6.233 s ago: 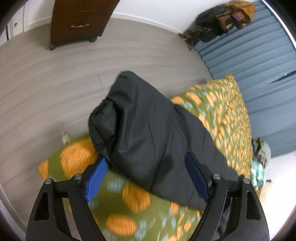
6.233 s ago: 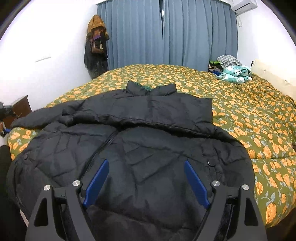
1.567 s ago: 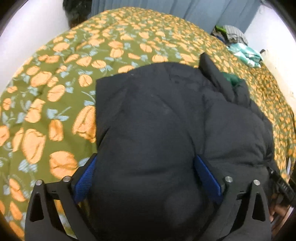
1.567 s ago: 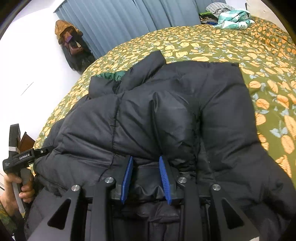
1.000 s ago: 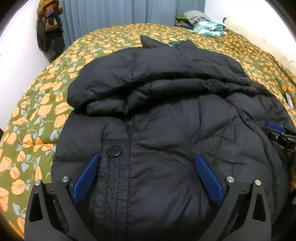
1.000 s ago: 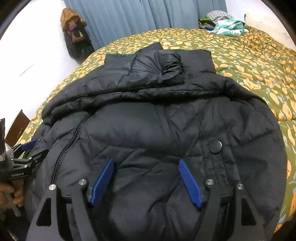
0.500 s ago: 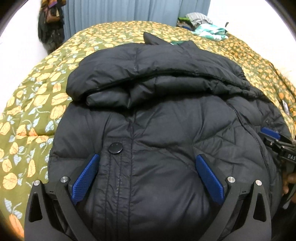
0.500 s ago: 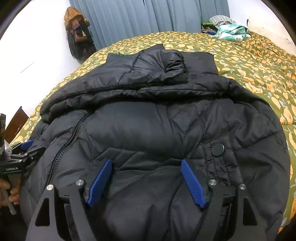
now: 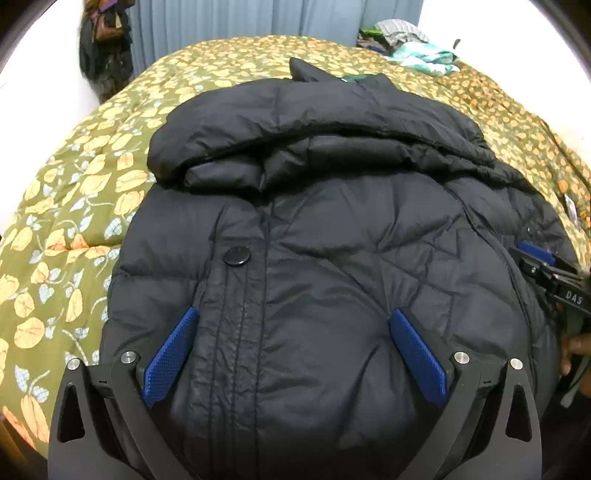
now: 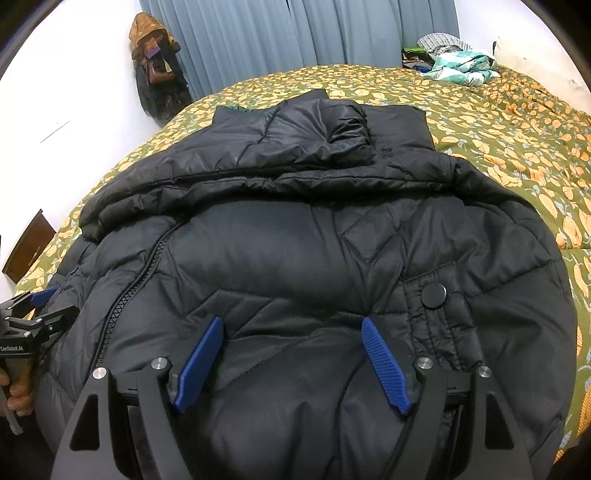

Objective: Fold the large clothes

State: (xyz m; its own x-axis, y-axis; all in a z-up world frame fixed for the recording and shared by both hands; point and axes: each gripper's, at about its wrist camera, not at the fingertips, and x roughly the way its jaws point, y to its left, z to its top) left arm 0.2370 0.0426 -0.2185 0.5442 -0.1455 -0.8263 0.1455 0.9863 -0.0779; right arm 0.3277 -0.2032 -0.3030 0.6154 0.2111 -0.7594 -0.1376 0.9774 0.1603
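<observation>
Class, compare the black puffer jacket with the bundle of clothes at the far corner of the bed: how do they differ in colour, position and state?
The black puffer jacket is one dark colour; the bundle of clothes is pale, with teal-and-white check. The jacket lies near the cameras, spread out with its sleeves folded across the chest; the bundle sits far back by the curtain, crumpled in a heap. Both rest on the floral bedspread.

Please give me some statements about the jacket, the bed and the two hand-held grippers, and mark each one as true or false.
1. The jacket lies on the bedspread. True.
2. The jacket is red. False: it is black.
3. The right hand-held gripper is open. True.
4. The left hand-held gripper is shut tight. False: its jaws stand wide apart.
5. The curtain is yellow. False: it is blue-grey.
</observation>
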